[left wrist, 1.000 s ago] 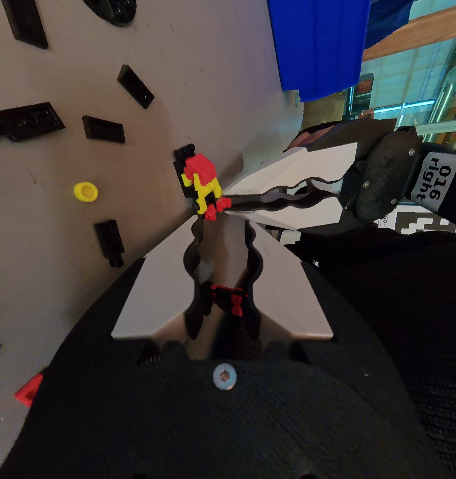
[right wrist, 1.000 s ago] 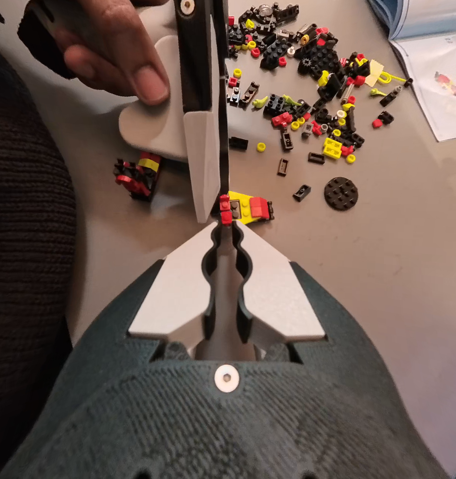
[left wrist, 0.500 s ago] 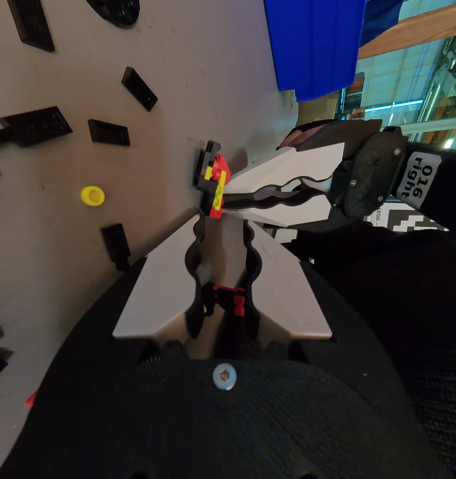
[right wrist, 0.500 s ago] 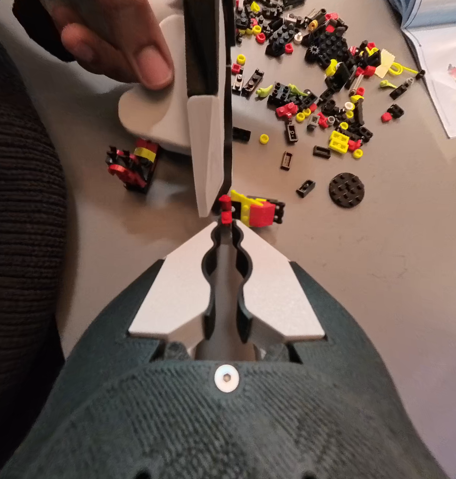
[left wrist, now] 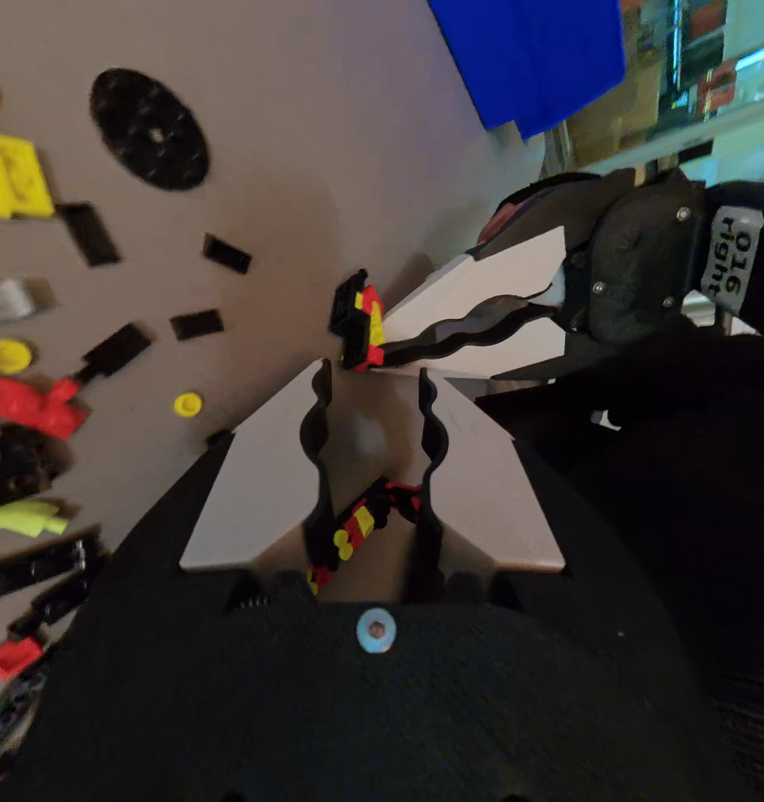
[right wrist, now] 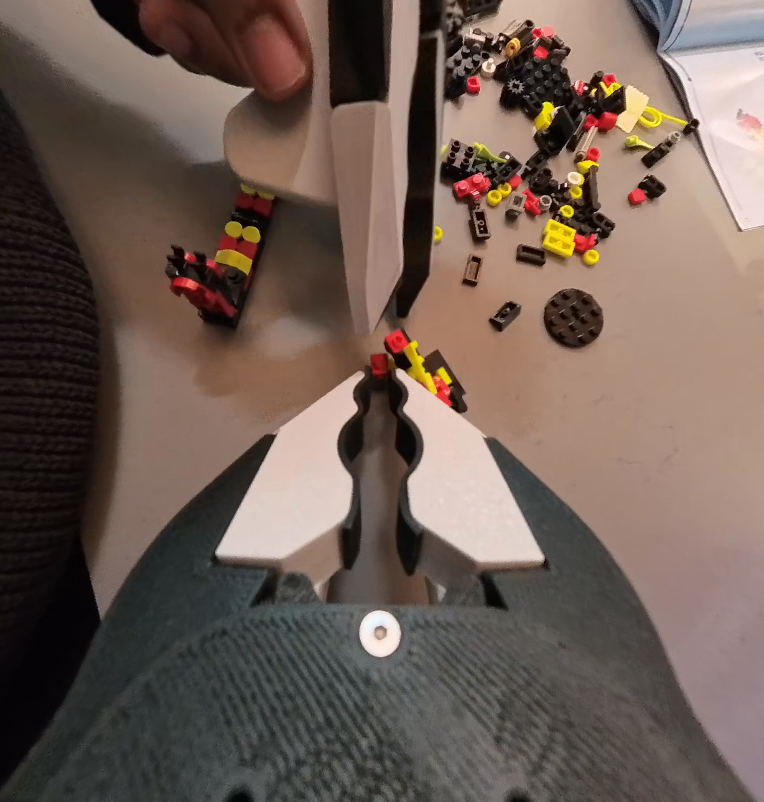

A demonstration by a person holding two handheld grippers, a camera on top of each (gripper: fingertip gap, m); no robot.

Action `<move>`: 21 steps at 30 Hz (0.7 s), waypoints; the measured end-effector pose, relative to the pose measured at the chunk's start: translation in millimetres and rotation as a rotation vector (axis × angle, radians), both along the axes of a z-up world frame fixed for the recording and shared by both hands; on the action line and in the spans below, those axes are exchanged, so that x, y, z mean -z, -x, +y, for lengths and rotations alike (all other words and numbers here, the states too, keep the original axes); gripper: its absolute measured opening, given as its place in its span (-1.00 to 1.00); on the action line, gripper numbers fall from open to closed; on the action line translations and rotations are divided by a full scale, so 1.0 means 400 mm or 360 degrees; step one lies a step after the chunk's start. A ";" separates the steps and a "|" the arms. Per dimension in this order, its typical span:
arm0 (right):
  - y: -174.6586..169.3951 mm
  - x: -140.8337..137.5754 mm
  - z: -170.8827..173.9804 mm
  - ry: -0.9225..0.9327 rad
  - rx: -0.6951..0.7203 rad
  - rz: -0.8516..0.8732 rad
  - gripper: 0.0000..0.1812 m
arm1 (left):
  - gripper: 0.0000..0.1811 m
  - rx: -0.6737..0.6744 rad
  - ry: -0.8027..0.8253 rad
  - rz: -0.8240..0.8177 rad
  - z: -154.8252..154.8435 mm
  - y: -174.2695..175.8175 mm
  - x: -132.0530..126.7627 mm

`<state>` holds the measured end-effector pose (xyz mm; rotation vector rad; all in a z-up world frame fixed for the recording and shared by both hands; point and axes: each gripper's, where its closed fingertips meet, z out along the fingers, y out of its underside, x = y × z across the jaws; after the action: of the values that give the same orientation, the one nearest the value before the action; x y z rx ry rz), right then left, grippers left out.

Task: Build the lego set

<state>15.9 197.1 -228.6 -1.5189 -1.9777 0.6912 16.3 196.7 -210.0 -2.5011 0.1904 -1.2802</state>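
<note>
1. Red, yellow and black make up the small sub-assembly point(right wrist: 419, 373) that the right gripper point(right wrist: 380, 377) pinches by one red end piece; the rest of it hangs tilted off to the side of the tips, just above the grey desk point(right wrist: 588, 477). Such a thin hold on one corner looks likely to let the piece pivot or pop free if it is pressed against anything.
2. The left gripper point(left wrist: 371, 377) stands with its fingers spread and nothing between the tips. Its tips sit just beside the held sub-assembly point(left wrist: 358, 325), so a careless closing could knock the piece out of the right gripper rather than steady it.
3. The larger partial build point(right wrist: 224, 260) lies on the desk beneath the left gripper's body, near a person's hand point(right wrist: 241, 43). In my judgement the two parts are meant to join, and a skewed sub-assembly could miss its studs or break off small bricks.
4. The loose bricks point(right wrist: 545, 173) and the round black plate point(right wrist: 573, 318) lie well apart to the right. A dropped piece could bounce in among them and be hard to find.
5. The left wrist view is blurred, so finer contact there cannot be told.
</note>
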 end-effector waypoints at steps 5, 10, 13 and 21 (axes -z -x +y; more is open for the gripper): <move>-0.003 0.002 0.001 -0.0003 0.0002 -0.0006 -0.93 | -0.56 0.0181 -0.0011 0.0195 0.010 -0.015 0.026; -0.011 -0.002 0.007 -0.0029 0.0009 -0.0004 -0.93 | -0.79 0.0288 0.0056 0.0182 0.003 -0.019 0.039; -0.013 -0.014 0.007 0.0027 0.0021 0.0032 -0.93 | -0.81 0.0278 0.0117 0.0048 -0.007 -0.029 0.035; -0.011 -0.113 0.035 0.0146 0.0182 0.0292 -0.93 | -0.83 -0.0175 0.0158 -0.0896 0.035 -0.013 -0.096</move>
<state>20.3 211.0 -183.5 -1.5490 -1.7309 0.8506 21.5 210.7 -171.5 -2.0817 -0.1445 -1.9117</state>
